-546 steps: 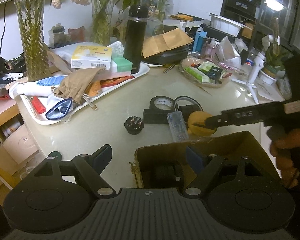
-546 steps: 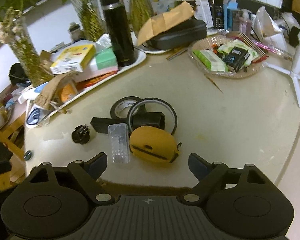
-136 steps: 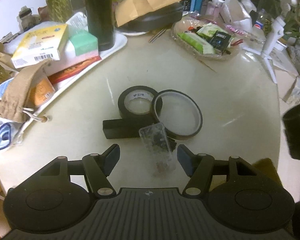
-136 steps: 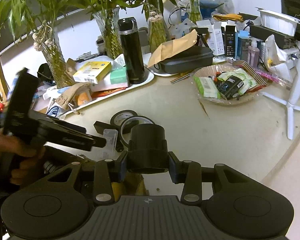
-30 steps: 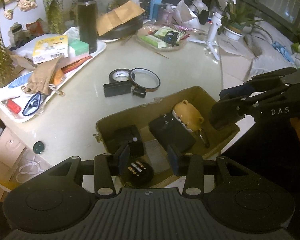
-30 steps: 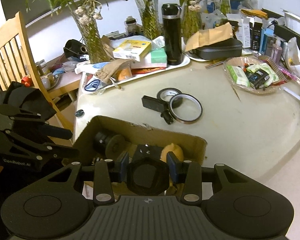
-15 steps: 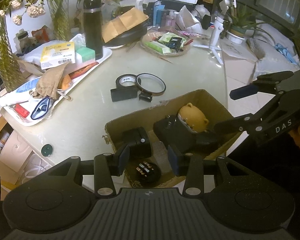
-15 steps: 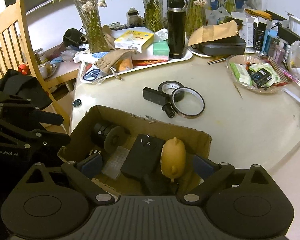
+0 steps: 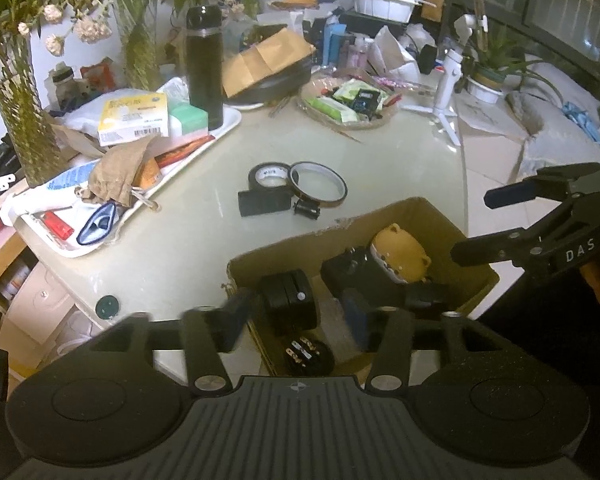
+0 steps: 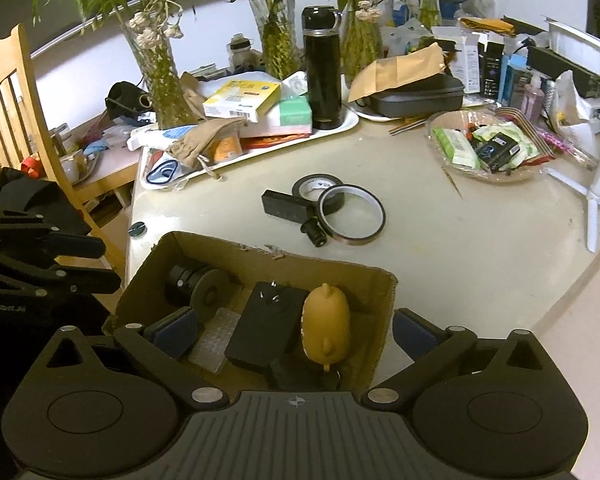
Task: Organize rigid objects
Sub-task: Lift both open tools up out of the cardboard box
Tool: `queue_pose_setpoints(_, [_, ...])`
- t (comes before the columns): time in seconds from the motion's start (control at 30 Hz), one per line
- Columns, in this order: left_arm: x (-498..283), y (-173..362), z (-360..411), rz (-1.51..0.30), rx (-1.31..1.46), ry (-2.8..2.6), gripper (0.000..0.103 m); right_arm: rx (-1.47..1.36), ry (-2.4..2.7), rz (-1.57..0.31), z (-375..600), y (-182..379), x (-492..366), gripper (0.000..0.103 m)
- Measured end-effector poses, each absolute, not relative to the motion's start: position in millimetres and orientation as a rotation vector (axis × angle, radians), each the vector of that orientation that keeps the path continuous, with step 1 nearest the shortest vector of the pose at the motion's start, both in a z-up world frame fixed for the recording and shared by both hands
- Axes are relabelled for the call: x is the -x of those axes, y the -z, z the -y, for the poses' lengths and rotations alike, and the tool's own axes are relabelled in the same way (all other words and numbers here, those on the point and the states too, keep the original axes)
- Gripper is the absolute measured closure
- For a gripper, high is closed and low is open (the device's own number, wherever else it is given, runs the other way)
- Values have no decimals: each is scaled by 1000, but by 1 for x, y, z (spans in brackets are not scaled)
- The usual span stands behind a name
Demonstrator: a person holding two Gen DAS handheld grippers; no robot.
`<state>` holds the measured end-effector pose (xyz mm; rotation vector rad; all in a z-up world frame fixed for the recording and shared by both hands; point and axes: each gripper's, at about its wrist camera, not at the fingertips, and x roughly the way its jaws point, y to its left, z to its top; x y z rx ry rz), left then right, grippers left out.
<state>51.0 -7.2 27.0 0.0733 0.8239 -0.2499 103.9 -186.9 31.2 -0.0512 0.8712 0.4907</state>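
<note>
Both the left hand-held gripper [image 9: 300, 318] and the right hand-held gripper [image 10: 296, 330] were seen spread wide and empty over the cardboard box [image 10: 260, 258], their black pieces having just been dropped inside. Four things were counted left on the counter [image 10: 440, 240]: two tape rolls [image 10: 318, 194], one black block [image 10: 286, 206] and one small black cylinder [image 10: 314, 234].

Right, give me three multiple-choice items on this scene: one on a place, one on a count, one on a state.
1. Where is the yellow bear-shaped case?
A. on the white tray
B. inside the cardboard box
C. beside the tape rolls

2. How many tape rolls lie on the table?
A. one
B. two
C. four

3. What state is the right hand-held gripper in?
A. open, holding nothing
B. shut on the case
C. shut on a tape roll

Answers: 1 B, it lies in the box next to a black adapter. 2 B, a black roll and a thin ring. 3 A, its fingers stand wide apart over the box.
</note>
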Motion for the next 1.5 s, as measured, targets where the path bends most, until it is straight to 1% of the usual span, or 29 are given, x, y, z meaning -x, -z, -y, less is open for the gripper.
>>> queue_pose_setpoints(0.13, [-50,-31,6,-790,-74,239,34,43,-476,-861,189,-30,-104,0])
queue_pose_setpoints(0.4, [-54,-30,3,-777,-79,225,33,14,-417,-790,195,-35,-105,0])
queue_pose_setpoints(0.73, [-60,-32,-3,-730,-56,176,32,6,-396,-748,200,-36,-111,0])
queue_pose_setpoints(0.8, [-63,-32,-3,-720,-62,167,29,6,-398,-751,200,-35,-112,0])
queue_pose_setpoints(0.87, [-63,-32,-3,-697,-68,167,21,8,-397,-752,201,-33,-113,0])
queue_pose_setpoints(0.97, [-64,-34,-1,-662,-101,174,18,7,-396,-754,202,-31,-115,0])
queue_pose_setpoints(1.13, [-71,-34,2,-660,-141,184,18,-1,-392,-764,205,-29,-120,0])
queue_pose_setpoints(1.5, [-92,-34,-2,-673,-122,197,18,-12,-408,-785,213,-23,-137,0])
